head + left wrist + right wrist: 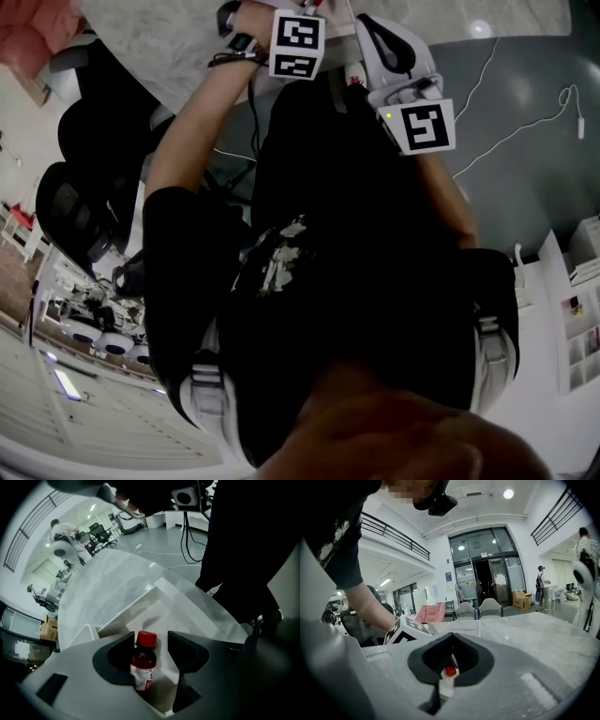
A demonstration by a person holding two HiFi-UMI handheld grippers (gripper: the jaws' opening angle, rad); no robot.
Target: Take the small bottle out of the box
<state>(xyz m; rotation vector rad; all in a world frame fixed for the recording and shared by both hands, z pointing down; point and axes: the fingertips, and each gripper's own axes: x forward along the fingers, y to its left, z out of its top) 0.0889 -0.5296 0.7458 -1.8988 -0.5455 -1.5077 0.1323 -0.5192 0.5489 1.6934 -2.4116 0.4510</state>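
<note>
In the left gripper view a small bottle (142,663) with a red cap and dark red liquid stands upright inside a white box (161,605) whose flaps are folded out. My left gripper (150,644) is open with a jaw on each side of the bottle; the left jaw is close against it and a gap remains at the right jaw. My right gripper (451,637) is shut, tips meeting. Through the hollow below the tips the red cap (450,671) shows farther off. In the head view both grippers, left (298,42) and right (405,94), are at the top edge.
The box rests on a pale marble table (105,590). The left gripper's marker cube (405,630) and a bare forearm (370,609) sit left of the right jaws. Chairs (487,607) stand beyond the table. Cables (520,122) lie on the grey floor.
</note>
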